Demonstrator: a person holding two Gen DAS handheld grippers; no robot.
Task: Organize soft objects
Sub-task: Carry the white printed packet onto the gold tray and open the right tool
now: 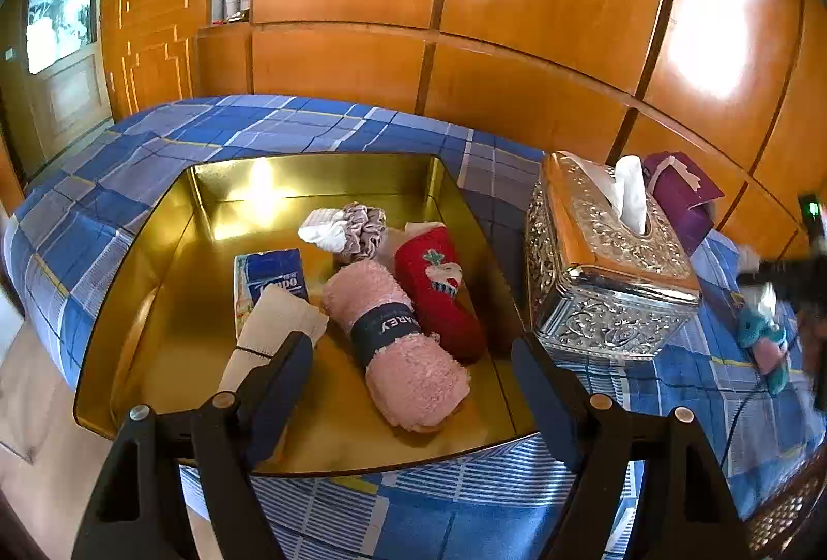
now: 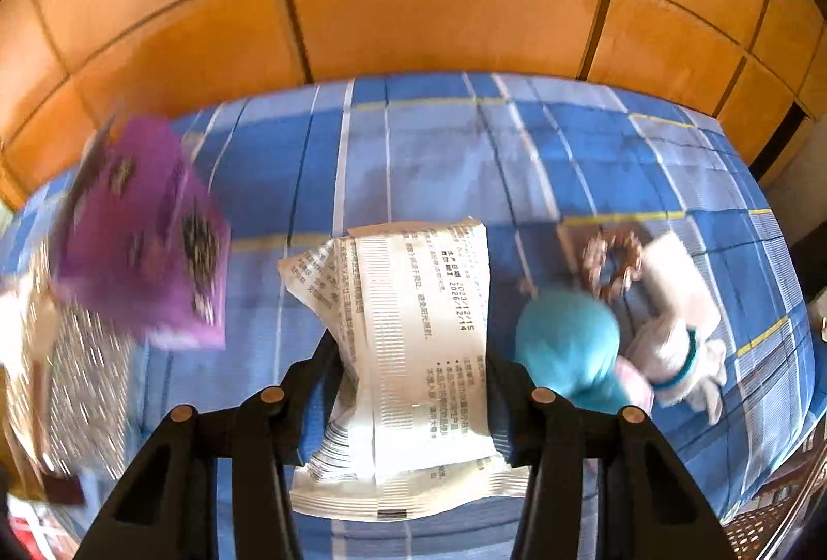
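Observation:
In the left wrist view a gold tin tray (image 1: 155, 250) on the blue plaid bed holds a pink rolled towel (image 1: 408, 348), a red sock (image 1: 439, 296), a scrunchie (image 1: 362, 229), a blue tissue pack (image 1: 274, 276) and a beige cloth (image 1: 274, 327). My left gripper (image 1: 413, 363) is open above the tray's near edge. My right gripper (image 2: 413, 353) is shut on a white printed tissue pack (image 2: 408, 353), held above the bed. It shows blurred at the far right of the left wrist view (image 1: 785, 276).
A silver tissue box (image 1: 610, 260) stands right of the tray, a purple box (image 2: 150, 239) behind it. A teal and white plush toy (image 2: 610, 348), a brown scrunchie (image 2: 612, 265) and a beige card (image 2: 677, 276) lie on the bed. Wooden wardrobe panels (image 1: 517, 17) stand behind.

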